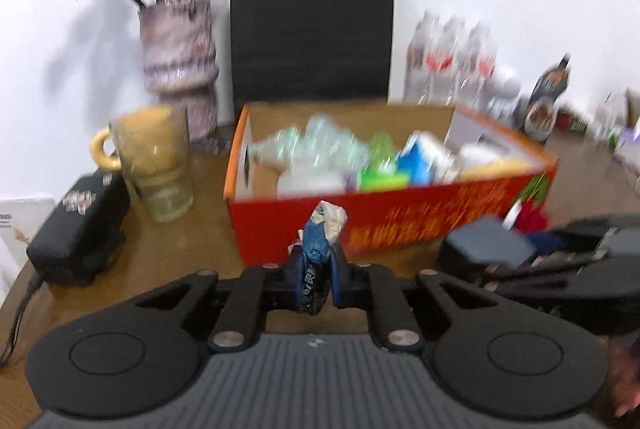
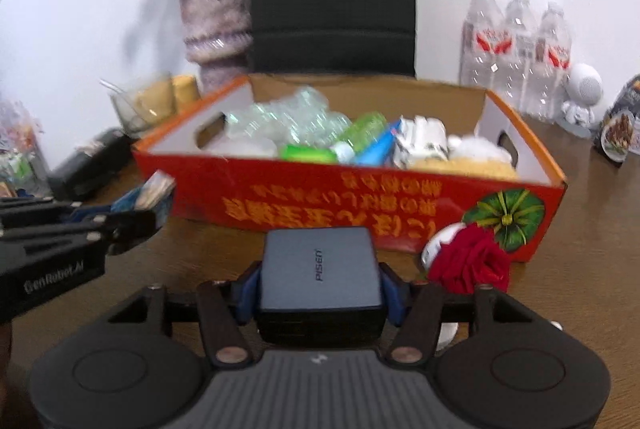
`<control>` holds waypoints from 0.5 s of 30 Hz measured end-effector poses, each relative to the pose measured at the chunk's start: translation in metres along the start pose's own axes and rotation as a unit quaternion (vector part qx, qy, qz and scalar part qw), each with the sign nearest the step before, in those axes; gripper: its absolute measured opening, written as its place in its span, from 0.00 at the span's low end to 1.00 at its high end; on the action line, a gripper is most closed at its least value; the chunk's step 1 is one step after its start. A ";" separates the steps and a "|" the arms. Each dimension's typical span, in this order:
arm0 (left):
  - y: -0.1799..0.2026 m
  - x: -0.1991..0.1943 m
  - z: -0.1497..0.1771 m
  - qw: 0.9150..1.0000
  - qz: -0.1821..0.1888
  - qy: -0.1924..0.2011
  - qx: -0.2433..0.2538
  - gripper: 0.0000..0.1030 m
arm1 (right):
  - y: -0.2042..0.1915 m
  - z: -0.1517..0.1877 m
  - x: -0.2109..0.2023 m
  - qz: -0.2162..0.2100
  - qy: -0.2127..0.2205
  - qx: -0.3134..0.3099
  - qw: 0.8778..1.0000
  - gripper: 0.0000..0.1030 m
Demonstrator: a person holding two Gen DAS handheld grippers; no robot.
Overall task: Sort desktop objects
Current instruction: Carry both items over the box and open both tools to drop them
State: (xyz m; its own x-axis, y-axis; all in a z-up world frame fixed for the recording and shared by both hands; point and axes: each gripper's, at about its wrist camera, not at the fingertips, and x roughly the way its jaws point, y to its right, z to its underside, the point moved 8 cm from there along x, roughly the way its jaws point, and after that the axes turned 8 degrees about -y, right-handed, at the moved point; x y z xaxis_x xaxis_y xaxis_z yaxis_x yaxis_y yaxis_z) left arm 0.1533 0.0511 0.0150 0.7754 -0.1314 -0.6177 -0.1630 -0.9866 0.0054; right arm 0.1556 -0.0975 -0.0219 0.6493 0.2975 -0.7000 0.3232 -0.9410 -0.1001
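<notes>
My left gripper (image 1: 318, 271) is shut on a crumpled blue and white wrapper (image 1: 322, 229), held up just in front of the red cardboard box (image 1: 400, 217). In the right wrist view that gripper (image 2: 150, 207) comes in from the left with the wrapper (image 2: 154, 191) sticking out of its tips. My right gripper (image 2: 320, 293) is shut on a dark grey PISEN power bank (image 2: 320, 271), its blue pads pressed on both sides. The power bank (image 1: 488, 239) also shows at the right of the left wrist view. The red box (image 2: 360, 205) holds crushed plastic bottles, a green bottle and cartons.
A red fabric rose (image 2: 470, 261) and a white lid lie by the box's right front corner. A black paper bag (image 1: 312, 21) and a vase of dried flowers (image 1: 178, 61) stand behind. A glass mug (image 1: 154, 161), a black adapter (image 1: 80, 229) and water bottles (image 2: 516, 57) ring the wooden table (image 1: 192, 241).
</notes>
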 end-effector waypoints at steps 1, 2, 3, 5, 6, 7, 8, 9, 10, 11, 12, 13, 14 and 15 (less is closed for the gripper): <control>-0.001 -0.004 -0.008 1.000 0.006 0.004 -0.003 0.13 | -0.001 -0.003 -0.005 -0.009 0.004 0.002 1.000 0.56; -0.003 -0.006 -0.017 1.000 0.010 0.007 -0.005 0.13 | -0.001 -0.006 -0.010 -0.018 0.006 0.008 1.000 0.56; -0.005 -0.006 -0.026 1.000 0.013 0.010 -0.007 0.13 | 0.001 -0.010 -0.014 -0.028 0.008 0.017 0.999 0.56; -0.008 -0.003 -0.049 1.000 0.012 0.016 -0.007 0.13 | 0.008 -0.021 -0.025 -0.049 0.014 0.038 0.998 0.56; -0.009 0.002 -0.061 1.000 0.014 0.017 -0.011 0.13 | 0.014 -0.030 -0.030 -0.057 0.020 0.050 0.997 0.56; -0.008 0.010 -0.074 0.999 0.025 0.014 -0.016 0.14 | 0.020 -0.039 -0.035 -0.061 0.027 0.059 0.996 0.56; -0.008 0.019 -0.086 0.999 0.043 0.008 -0.026 0.14 | 0.028 -0.050 -0.040 -0.064 0.037 0.071 0.995 0.56; -0.009 0.029 -0.095 0.998 0.056 0.002 -0.041 0.14 | 0.038 -0.063 -0.044 -0.066 0.046 0.084 0.993 0.56; -0.009 0.042 -0.104 0.997 0.062 -0.005 -0.051 0.14 | 0.048 -0.076 -0.046 -0.065 0.054 0.097 0.992 0.56; -0.008 0.056 -0.112 0.997 0.060 -0.010 -0.055 0.14 | 0.061 -0.091 -0.046 -0.059 0.063 0.111 0.990 0.56; -0.008 0.067 -0.118 0.997 0.057 -0.012 -0.060 0.14 | 0.074 -0.105 -0.044 -0.047 0.071 0.121 0.989 0.56; -0.007 0.081 -0.123 0.996 0.054 -0.021 -0.062 0.14 | 0.086 -0.118 -0.039 -0.030 0.075 0.124 0.989 0.56; -0.007 0.096 -0.127 0.997 0.043 -0.029 -0.063 0.14 | 0.098 -0.131 -0.030 -0.005 0.073 0.123 0.990 0.56; -0.007 0.107 -0.129 0.997 0.026 -0.032 -0.062 0.14 | 0.109 -0.143 -0.018 0.024 0.068 0.118 0.990 0.56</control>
State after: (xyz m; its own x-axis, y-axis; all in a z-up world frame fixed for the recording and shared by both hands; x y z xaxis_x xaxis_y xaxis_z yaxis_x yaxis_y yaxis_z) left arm 0.3164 0.0316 0.0499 0.7264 -0.1806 -0.6631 -0.1227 -0.9834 0.1334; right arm 0.2774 -0.1829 0.0807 0.7522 0.2550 -0.6076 0.1298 -0.9614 -0.2428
